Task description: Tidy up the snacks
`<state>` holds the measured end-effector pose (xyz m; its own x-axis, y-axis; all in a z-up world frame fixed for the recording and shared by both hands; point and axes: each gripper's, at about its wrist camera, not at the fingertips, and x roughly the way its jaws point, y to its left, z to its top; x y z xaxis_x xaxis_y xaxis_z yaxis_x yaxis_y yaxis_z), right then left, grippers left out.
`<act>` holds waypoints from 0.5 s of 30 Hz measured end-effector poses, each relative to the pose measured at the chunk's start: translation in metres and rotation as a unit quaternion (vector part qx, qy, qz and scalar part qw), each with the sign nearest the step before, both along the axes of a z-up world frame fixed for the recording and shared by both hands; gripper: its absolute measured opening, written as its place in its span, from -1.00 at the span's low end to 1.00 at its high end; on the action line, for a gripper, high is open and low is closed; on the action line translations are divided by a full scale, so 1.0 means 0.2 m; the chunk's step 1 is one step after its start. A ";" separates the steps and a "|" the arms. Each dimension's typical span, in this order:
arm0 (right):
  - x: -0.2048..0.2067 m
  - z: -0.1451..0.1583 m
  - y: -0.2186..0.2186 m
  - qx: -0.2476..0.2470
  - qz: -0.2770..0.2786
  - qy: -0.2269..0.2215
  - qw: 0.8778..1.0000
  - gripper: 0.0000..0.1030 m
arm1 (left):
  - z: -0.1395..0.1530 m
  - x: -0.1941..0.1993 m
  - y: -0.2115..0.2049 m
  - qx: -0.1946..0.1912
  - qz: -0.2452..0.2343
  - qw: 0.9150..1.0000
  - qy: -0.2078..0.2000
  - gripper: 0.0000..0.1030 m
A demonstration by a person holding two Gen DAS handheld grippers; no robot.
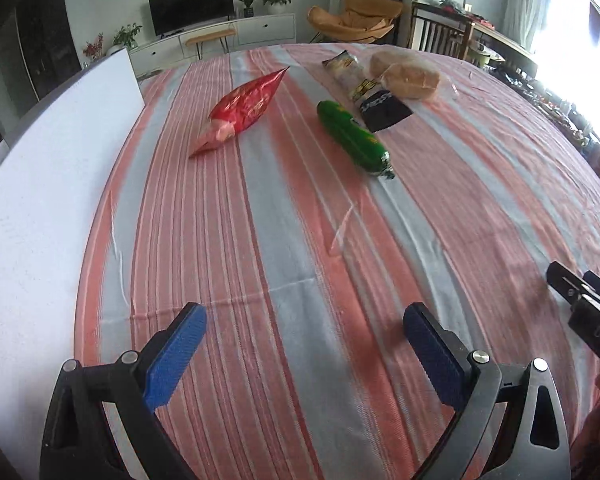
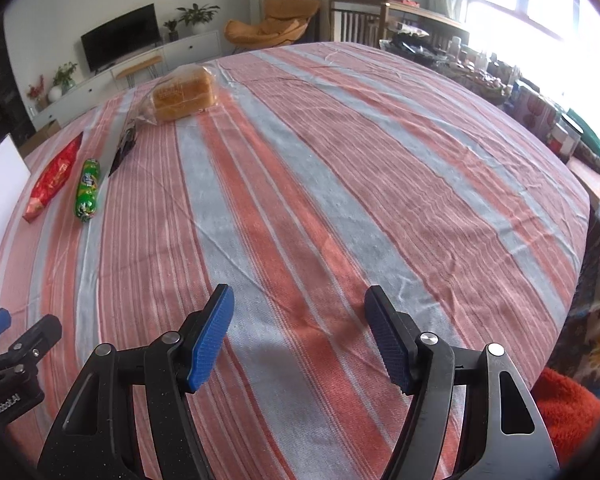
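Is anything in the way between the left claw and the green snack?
No, nothing visible blocks it. Only bare striped tablecloth lies between the open left claw and the green snack. The red bag sits off to the left, the black packet and bread farther back.

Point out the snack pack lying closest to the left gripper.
The green tube-shaped snack pack: its crimped end reaches nearest the open left gripper, ahead of the red foil bag, the dark packet and the bagged bread.

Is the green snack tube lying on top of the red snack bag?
No, the green snack tube lies on the striped tablecloth beside the red snack bag, with bare cloth between them.
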<state>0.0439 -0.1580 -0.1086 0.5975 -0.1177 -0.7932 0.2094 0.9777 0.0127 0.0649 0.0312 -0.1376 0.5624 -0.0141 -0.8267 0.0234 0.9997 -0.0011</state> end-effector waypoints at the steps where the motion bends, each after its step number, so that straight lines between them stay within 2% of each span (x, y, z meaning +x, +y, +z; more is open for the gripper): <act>1: 0.00 0.00 0.00 -0.001 0.001 0.001 1.000 0.39 | -0.01 0.00 0.00 0.000 0.004 1.000 -0.001 0.94; 5: 0.00 -0.01 0.02 -0.005 0.005 0.004 1.000 0.52 | -0.01 -0.01 0.01 0.002 0.000 1.000 -0.009 0.98; 15: -0.01 -0.02 0.03 -0.003 0.008 0.003 1.000 0.68 | -0.01 0.00 0.01 0.000 0.000 1.000 -0.011 1.00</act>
<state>0.0428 -0.1522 -0.1118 0.5944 -0.1141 -0.7960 0.1947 0.9809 0.0048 0.0649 0.0326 -0.1396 0.5802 -0.0146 -0.8143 0.0241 0.9997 -0.0008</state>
